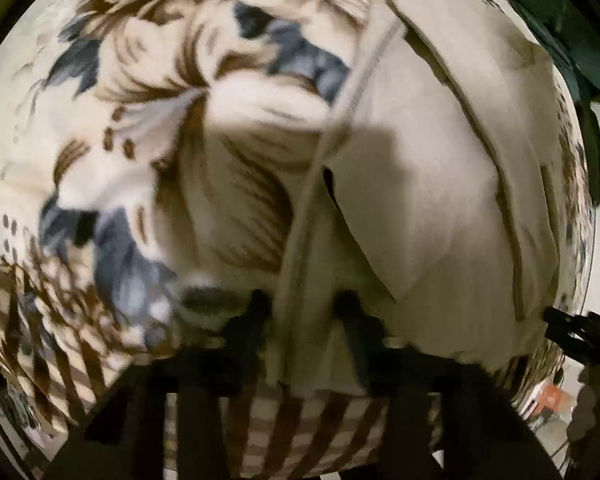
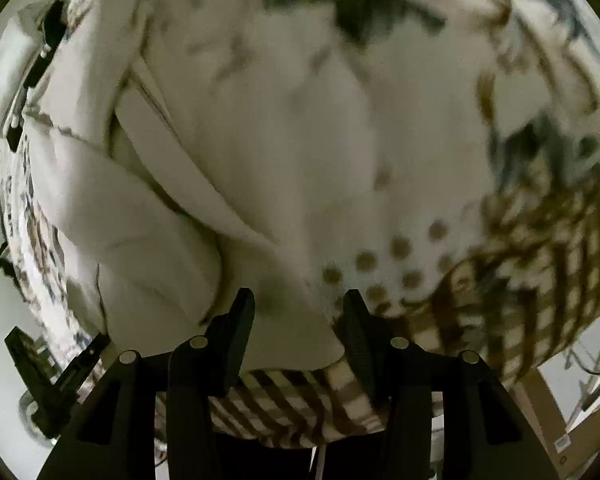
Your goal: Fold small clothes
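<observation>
The cream garment (image 1: 412, 200) lies on a floral blanket (image 1: 100, 152), filling the left wrist view from centre out to three o'clock. The left gripper (image 1: 302, 312) points down at six o'clock, its fingers straddling the garment's seamed edge; blur hides whether they pinch it. The right gripper (image 2: 296, 312) stands with fingers apart over the garment's corner, gripping nothing.

dim, motion-blurred fisheye views, perhaps lit from above
</observation>
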`<state>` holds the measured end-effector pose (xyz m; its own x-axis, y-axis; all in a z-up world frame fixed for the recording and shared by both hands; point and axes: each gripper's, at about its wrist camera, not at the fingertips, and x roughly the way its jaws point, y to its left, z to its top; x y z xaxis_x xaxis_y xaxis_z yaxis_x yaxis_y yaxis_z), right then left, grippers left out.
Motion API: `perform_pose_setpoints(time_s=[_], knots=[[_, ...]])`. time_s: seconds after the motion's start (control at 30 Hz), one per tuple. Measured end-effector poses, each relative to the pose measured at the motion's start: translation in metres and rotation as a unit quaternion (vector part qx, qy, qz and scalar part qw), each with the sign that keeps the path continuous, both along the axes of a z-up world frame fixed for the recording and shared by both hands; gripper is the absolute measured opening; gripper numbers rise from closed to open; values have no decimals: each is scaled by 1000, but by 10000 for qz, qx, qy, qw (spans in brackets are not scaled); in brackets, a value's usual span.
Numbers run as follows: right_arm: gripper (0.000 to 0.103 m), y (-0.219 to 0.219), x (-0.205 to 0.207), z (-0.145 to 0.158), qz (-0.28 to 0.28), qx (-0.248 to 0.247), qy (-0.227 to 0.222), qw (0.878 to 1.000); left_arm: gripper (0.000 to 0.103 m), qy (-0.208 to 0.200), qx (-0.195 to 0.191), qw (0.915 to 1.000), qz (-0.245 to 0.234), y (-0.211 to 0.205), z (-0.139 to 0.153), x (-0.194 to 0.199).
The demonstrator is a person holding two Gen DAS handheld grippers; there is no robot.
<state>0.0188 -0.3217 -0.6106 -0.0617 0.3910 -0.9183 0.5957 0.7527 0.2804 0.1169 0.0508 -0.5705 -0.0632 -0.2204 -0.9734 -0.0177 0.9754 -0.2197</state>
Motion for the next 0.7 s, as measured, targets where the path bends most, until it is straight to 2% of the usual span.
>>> perform_pose_setpoints(time_s=[0.1, 0.13, 0.17, 0.2, 0.27, 0.37, 0.47, 0.57, 0.63, 0.7], knots=[[47, -6, -8, -11, -45, 161, 13, 9999, 5, -29, -89, 9999, -56, -8, 1, -12], [39, -4, -6, -14, -83, 133, -10, 9999, 4, -49, -134, 9999, -20, -9, 3, -17], [13, -8, -8, -10, -146, 40, -49, 9999, 3, -63, -208, 9997, 60, -11, 9, -22], [7, -7, -8, -10, -156, 12, -52, 9999, 3, -68, -282, 9995, 149, -11, 12, -24], [5, 7, -5, -3, -139, -190, -110, 9997, 3, -30, -414, 9985, 350, -5, 20, -32], [4, -1, -9, 18, -60, -544, -132, 9984, 3, -5, -581, 9966, 578, 4, 33, -41], [4, -22, -11, 27, -93, -514, -163, 9985, 3, 25, -670, 9960, 586, 8, 34, -42], [5, -36, -7, 21, -60, -17, -107, 9999, 4, 185, -840, 9948, 537, 19, 29, -26], [15, -44, -5, 20, -71, 204, -81, 9997, 5, 398, -1006, 9917, 688, 20, 18, -21], [44, -54, -6, 23, -161, 264, -125, 9994, 17, 668, -1078, 9884, 834, 31, 12, -11]])
